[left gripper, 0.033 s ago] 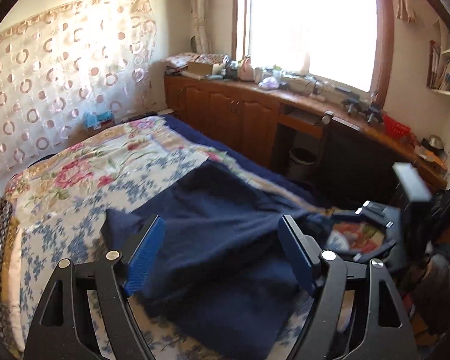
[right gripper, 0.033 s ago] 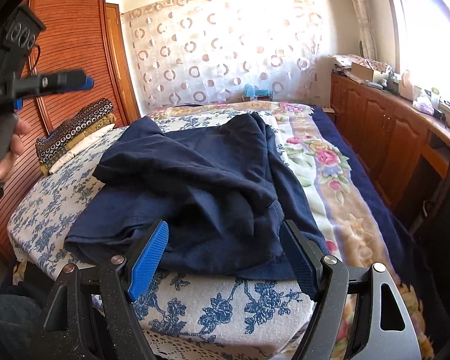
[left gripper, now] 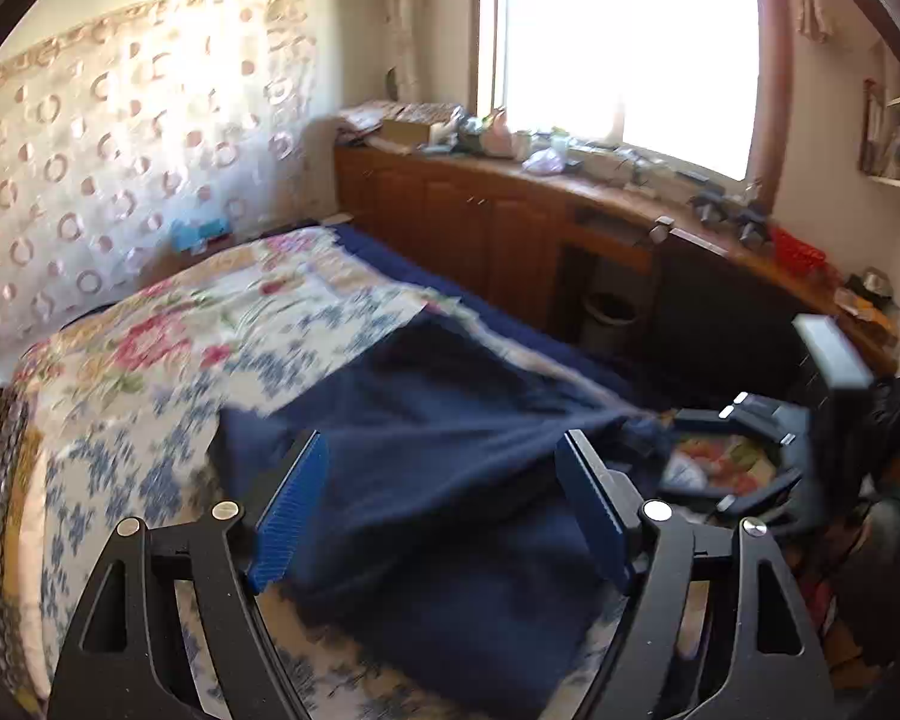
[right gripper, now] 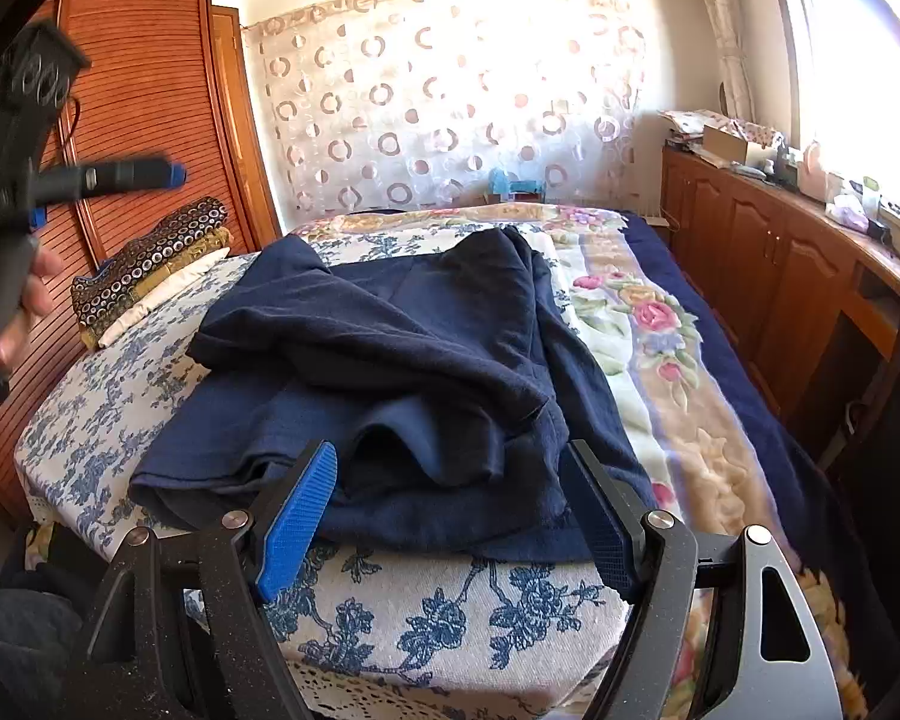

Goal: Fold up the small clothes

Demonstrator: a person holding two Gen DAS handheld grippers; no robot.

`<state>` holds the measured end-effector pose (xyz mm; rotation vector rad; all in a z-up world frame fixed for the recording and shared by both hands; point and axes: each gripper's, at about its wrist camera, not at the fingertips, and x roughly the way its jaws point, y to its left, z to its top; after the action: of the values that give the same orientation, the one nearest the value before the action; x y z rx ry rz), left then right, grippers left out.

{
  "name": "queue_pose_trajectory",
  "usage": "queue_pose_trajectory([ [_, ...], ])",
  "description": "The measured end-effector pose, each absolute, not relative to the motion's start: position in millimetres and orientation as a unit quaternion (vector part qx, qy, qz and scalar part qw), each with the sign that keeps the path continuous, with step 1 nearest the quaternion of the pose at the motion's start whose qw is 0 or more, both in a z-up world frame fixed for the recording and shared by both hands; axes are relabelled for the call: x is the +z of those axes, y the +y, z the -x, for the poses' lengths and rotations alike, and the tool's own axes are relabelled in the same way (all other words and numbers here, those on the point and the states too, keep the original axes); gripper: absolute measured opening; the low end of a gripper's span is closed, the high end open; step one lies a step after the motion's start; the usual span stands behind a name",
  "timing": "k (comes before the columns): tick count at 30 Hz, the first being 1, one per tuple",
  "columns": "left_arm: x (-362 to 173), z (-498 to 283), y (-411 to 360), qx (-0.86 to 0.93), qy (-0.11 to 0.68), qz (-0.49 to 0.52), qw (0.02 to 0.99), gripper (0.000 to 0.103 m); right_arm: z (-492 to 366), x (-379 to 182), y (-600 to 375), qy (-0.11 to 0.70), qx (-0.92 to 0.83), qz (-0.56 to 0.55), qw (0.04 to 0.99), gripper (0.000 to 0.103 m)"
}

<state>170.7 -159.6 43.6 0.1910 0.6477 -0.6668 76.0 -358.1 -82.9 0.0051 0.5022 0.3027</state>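
A dark navy garment (right gripper: 390, 360) lies crumpled and partly folded over itself on the floral bed cover (right gripper: 450, 612). My right gripper (right gripper: 453, 462) hovers at the garment's near edge, open, its blue pads (right gripper: 297, 510) touching nothing. In the left wrist view the same garment (left gripper: 438, 396) spreads under my left gripper (left gripper: 444, 462); its jaws are opening and nothing sits between them. The left gripper (right gripper: 108, 177) also shows at the upper left of the right wrist view, held in a hand (right gripper: 18, 300). The right gripper (left gripper: 744, 450) appears open at the garment's right end.
A stack of folded patterned cloths (right gripper: 150, 264) rests at the bed's far left beside a wooden wardrobe (right gripper: 138, 90). Wooden cabinets (right gripper: 780, 276) with a cluttered top run along the window side. A small bin (left gripper: 609, 315) stands below them.
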Motion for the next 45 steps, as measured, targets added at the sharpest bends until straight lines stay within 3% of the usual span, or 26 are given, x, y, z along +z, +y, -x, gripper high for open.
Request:
queue_pose_trajectory([
  [19,-34,-195,-94,-0.270,0.376,-0.057,0.885,0.079,-123,-68,-316,0.252,0.175,0.050,0.951,0.078],
  [22,-43,-197,-96,-0.282,0.386,-0.052,0.877,0.070,-135,-68,-315,0.255,0.171,0.058,0.950,0.078],
  [24,-47,-199,-97,-0.289,0.394,-0.051,0.871,0.058,-142,-69,-314,0.259,0.170,0.058,0.949,0.078],
  [27,-51,-203,-101,-0.294,0.402,-0.058,0.865,0.047,-151,-74,-316,0.268,0.171,0.055,0.946,0.078],
  [30,-51,-208,-104,-0.297,0.407,-0.064,0.861,0.041,-159,-79,-319,0.280,0.167,0.053,0.944,0.078],
  [36,-45,-218,-111,-0.303,0.408,-0.074,0.858,0.039,-168,-86,-334,0.294,0.188,0.014,0.937,0.078],
  [42,-38,-217,-119,-0.314,0.397,-0.093,0.857,0.008,-163,-86,-340,0.299,0.193,0.024,0.934,0.078],
  [45,-28,-216,-123,-0.320,0.381,-0.096,0.862,0.007,-161,-87,-337,0.305,0.196,0.034,0.931,0.078],
])
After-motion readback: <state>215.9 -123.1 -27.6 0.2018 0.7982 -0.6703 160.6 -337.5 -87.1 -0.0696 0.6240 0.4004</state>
